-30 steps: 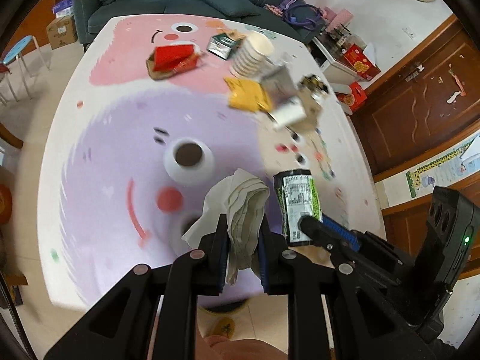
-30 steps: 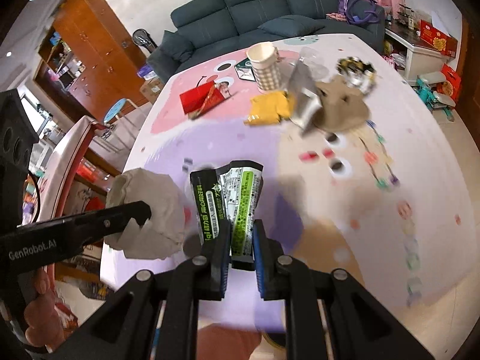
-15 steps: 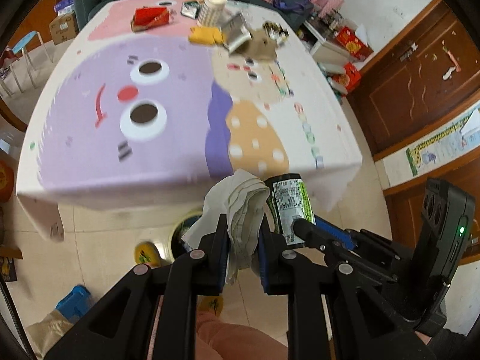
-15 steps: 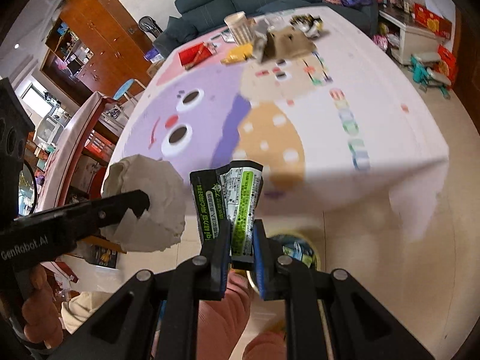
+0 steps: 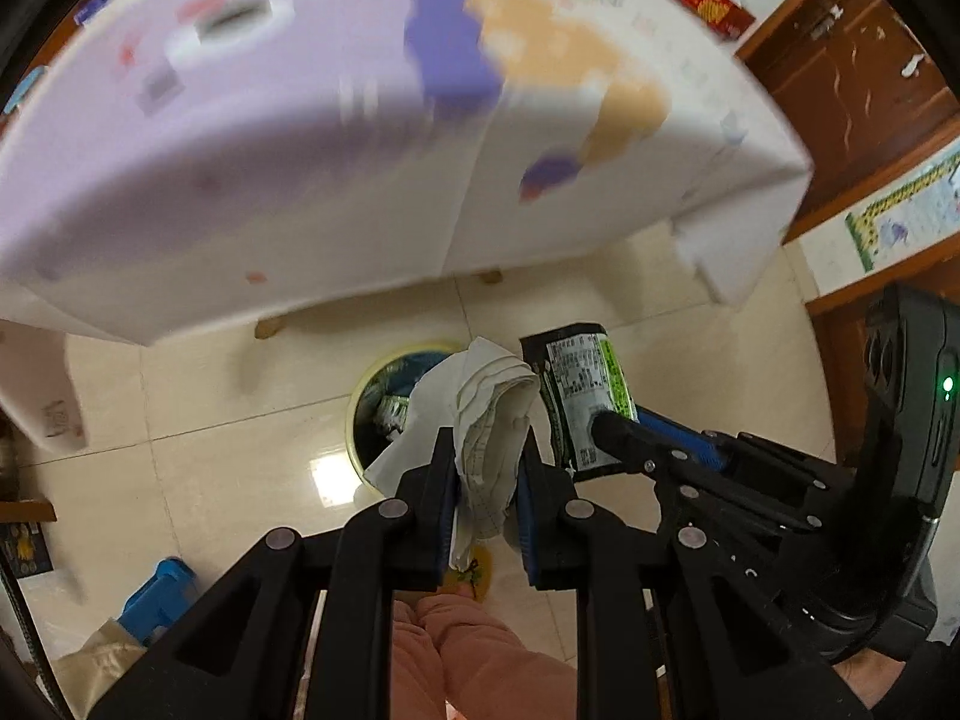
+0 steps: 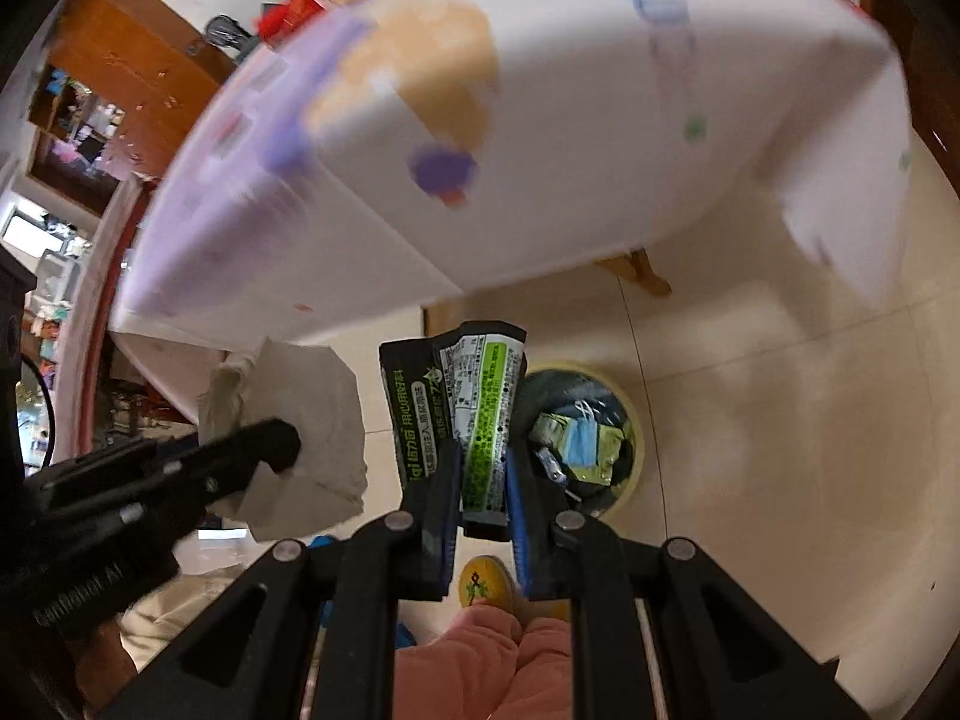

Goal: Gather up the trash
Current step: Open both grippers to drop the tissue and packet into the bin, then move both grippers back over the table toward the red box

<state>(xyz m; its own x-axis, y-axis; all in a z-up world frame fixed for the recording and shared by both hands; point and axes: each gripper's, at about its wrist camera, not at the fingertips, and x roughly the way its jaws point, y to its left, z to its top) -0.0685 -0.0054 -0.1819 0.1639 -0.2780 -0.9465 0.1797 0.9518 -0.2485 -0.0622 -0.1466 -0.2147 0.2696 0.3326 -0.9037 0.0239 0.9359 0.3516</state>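
My left gripper [image 5: 483,450] is shut on a crumpled white tissue [image 5: 492,414], which also shows at the left of the right wrist view as a grey-white wad [image 6: 306,438]. My right gripper [image 6: 483,462] is shut on a black and green snack wrapper [image 6: 474,402], seen from the left wrist too [image 5: 585,402]. Both point steeply down at the floor. A round yellow-rimmed trash bin [image 6: 624,414] with wrappers inside stands on the tiles just beyond both grippers; the tissue partly hides the bin [image 5: 384,396].
The table with its purple, orange and white cloth [image 5: 300,168] overhangs above the bin, a wooden leg [image 6: 642,270] behind it. Beige floor tiles [image 6: 780,450] lie to the right. A person's pink-trousered legs [image 5: 474,648] and a yellow slipper [image 6: 483,588] are below. Brown cabinets [image 5: 852,78] stand at right.
Both grippers have left the tabletop, come back over its front edge and dropped toward the floor. The trash bin has come into view under them. Tissue and wrapper stay gripped.
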